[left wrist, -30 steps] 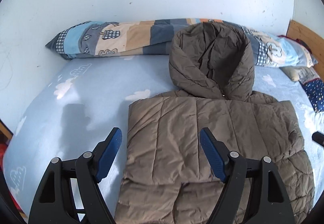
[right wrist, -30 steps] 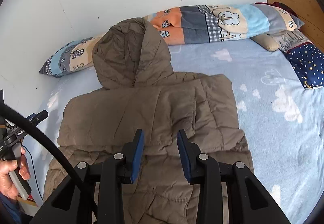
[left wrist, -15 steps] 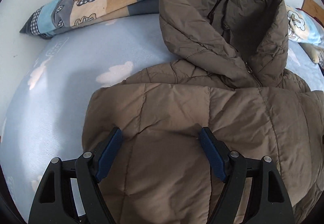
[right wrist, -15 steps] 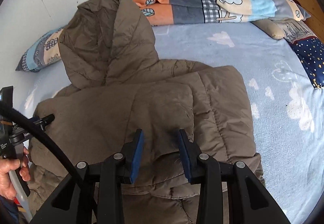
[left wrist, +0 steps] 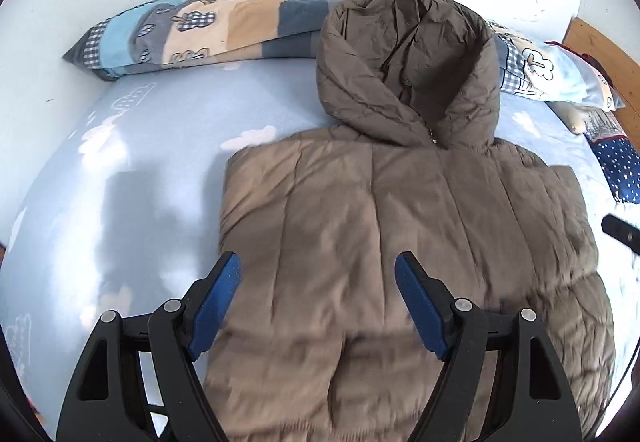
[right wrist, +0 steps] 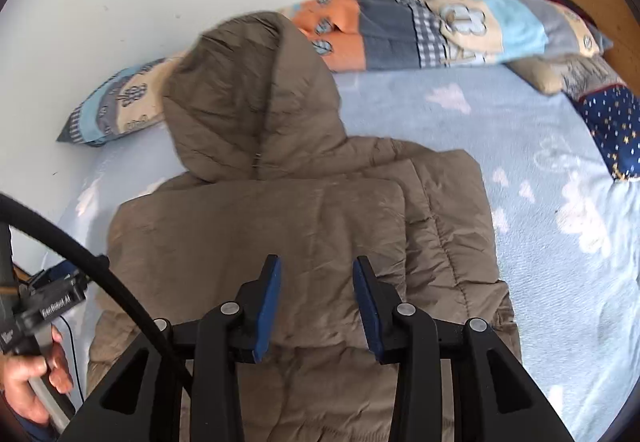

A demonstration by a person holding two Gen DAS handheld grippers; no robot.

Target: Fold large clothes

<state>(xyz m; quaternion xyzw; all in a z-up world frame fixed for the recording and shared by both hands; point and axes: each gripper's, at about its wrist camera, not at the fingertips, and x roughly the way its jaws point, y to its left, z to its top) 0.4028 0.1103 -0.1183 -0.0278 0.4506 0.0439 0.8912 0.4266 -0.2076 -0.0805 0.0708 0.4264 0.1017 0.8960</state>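
From the left, the jacket (left wrist: 400,242) lies flat on the bed (left wrist: 140,162), sides apparently folded in, hood still out; the left tool (left wrist: 318,302) hangs wide open, empty. From the right, the right tool (right wrist: 316,296), partly open and just widening, holds nothing; folding up remains.
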